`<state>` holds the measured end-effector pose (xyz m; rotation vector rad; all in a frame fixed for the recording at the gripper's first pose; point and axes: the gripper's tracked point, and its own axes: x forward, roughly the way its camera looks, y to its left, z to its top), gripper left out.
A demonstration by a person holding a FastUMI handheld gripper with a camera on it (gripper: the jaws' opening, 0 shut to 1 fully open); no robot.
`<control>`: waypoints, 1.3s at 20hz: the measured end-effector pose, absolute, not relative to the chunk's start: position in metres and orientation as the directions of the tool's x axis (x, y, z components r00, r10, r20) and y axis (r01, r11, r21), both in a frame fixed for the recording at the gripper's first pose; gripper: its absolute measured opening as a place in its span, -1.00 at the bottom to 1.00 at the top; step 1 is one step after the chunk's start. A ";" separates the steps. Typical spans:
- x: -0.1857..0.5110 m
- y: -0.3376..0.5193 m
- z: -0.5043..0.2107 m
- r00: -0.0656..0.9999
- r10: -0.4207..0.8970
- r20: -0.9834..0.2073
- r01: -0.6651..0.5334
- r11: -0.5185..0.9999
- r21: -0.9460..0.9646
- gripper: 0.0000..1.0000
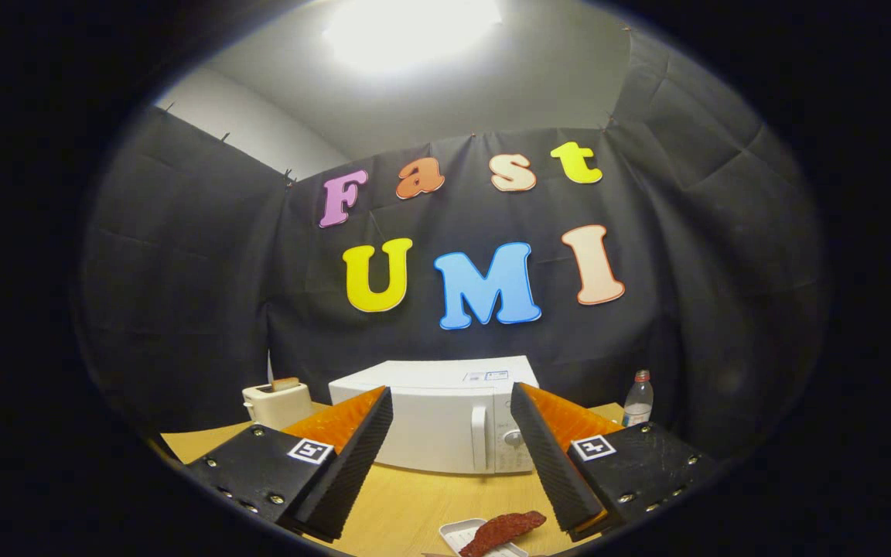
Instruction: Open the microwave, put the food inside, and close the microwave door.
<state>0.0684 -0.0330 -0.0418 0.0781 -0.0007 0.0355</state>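
Hovering wide open and empty, the gripper [452, 456] faces the closed white microwave [445, 418] on the wooden table [407, 503]. Between its fingers lies a white tray [461, 532] of reddish food [501, 531]. A toaster [277, 402] flanks the microwave, a water bottle [637, 399] opposite.

You are looking at a white microwave [445, 418] standing shut on a pale yellow wood-toned surface [414, 503]. A cream toaster [277, 402] is showing a brown slice. Dark red food [501, 531] is lying on a white tray [457, 534]. A clear bottle [637, 401] is wearing a red cap.
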 end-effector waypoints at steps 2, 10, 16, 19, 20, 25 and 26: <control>0.082 -0.034 -0.050 1.000 0.008 0.017 -0.008 0.999 0.042 0.92; 0.155 -0.030 -0.108 0.997 0.002 -0.072 0.002 0.999 0.049 0.93; 0.204 -0.033 -0.152 0.988 -0.037 -0.149 0.049 0.996 0.074 0.93; 0.223 -0.029 -0.176 0.980 -0.043 -0.193 0.060 0.995 0.083 0.91; 0.227 -0.029 -0.184 0.977 -0.041 -0.208 0.061 0.994 0.089 0.91; 0.250 -0.038 -0.210 0.965 -0.095 -0.244 0.108 0.994 0.037 0.75; 0.252 -0.042 -0.219 0.960 -0.108 -0.258 0.120 0.992 0.029 0.56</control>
